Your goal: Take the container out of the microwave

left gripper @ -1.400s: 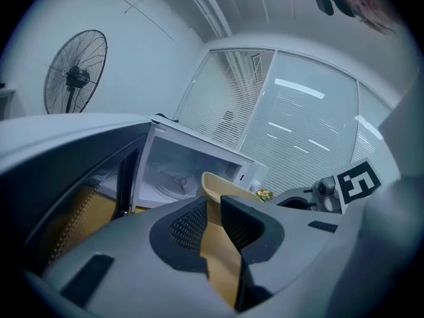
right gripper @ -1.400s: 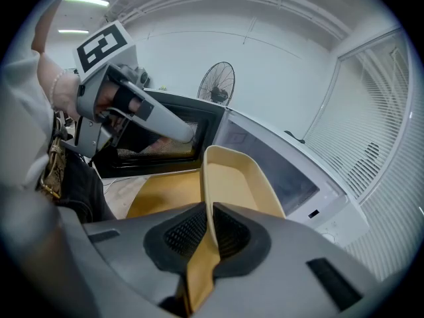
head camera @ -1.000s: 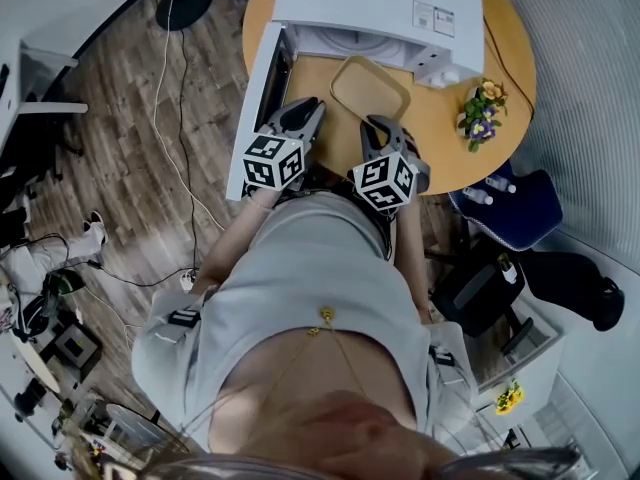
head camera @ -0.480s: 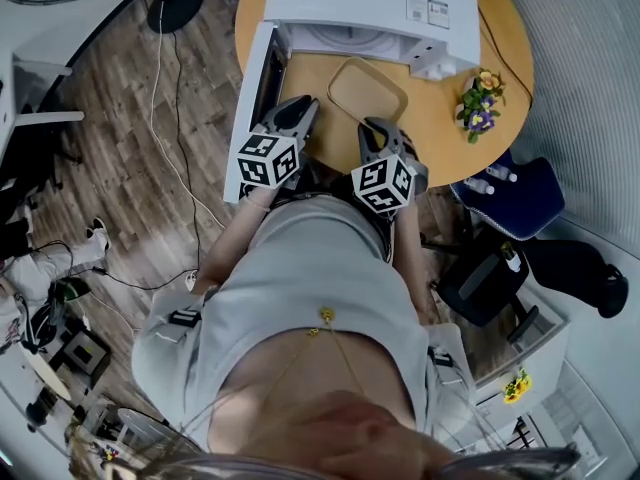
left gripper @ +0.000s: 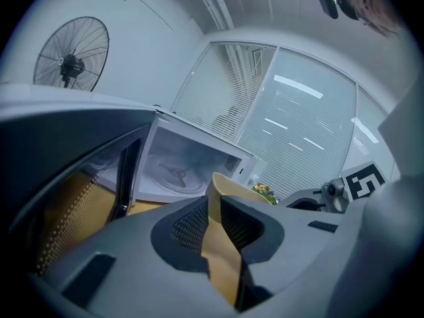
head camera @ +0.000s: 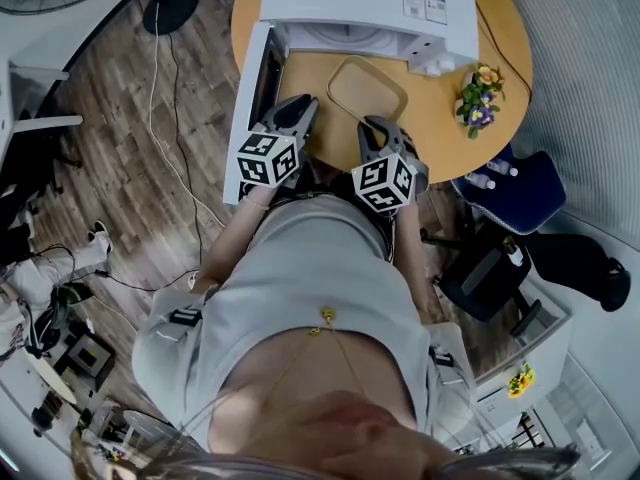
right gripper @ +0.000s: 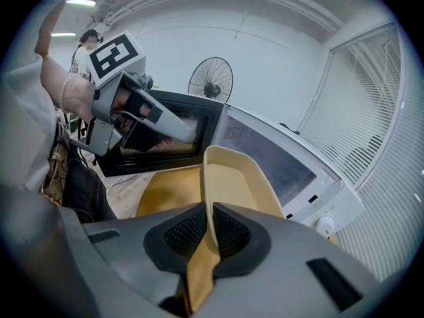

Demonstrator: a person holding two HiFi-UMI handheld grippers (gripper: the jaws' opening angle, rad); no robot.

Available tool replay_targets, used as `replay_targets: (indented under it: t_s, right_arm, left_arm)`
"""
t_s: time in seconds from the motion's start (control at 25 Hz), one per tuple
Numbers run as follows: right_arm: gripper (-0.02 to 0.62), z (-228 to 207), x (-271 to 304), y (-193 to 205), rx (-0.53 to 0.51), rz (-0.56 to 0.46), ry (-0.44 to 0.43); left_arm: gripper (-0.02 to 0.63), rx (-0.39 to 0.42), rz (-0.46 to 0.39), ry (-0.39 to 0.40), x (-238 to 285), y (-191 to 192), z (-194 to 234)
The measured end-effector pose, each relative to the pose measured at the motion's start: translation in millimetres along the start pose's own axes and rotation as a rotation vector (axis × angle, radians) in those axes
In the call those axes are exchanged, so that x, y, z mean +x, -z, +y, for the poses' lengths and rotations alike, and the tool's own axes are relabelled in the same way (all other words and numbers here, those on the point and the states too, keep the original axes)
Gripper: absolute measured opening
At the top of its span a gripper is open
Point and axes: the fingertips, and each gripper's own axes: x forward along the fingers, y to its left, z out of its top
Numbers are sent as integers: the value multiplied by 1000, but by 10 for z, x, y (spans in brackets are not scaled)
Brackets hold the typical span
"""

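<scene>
**A:** Head view, starting from the left: what's there?

**B:** The door [head camera: 252, 108] of the white microwave [head camera: 370, 3] stands swung open. The oven sits at the back of a round wooden table [head camera: 440, 118].

**A:** And the left gripper [head camera: 312, 103]?

**B:** It's just beside that door. In the left gripper view its jaws are nearly together, pinching a corner of the rim of the beige container [head camera: 368, 90].

**A:** Where is the container?

**B:** Out of the oven, on the table just in front of the open cavity, between the two grippers.

**A:** The right gripper [head camera: 372, 126]?

**B:** In its own view the jaws are narrow and clamped on the container's near rim, with the wall between the pads.

**A:** Further right?

**B:** A small bunch of flowers [head camera: 478, 96], near the table's edge.
</scene>
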Motion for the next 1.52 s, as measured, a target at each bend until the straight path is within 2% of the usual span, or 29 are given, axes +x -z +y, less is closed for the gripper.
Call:
replay_targets:
  t_s: [1.52]
  right_arm:
    - [38,105,60,-23,-31,6,-60]
  left_arm:
    - [74,-1,5,-26,-28,39,75]
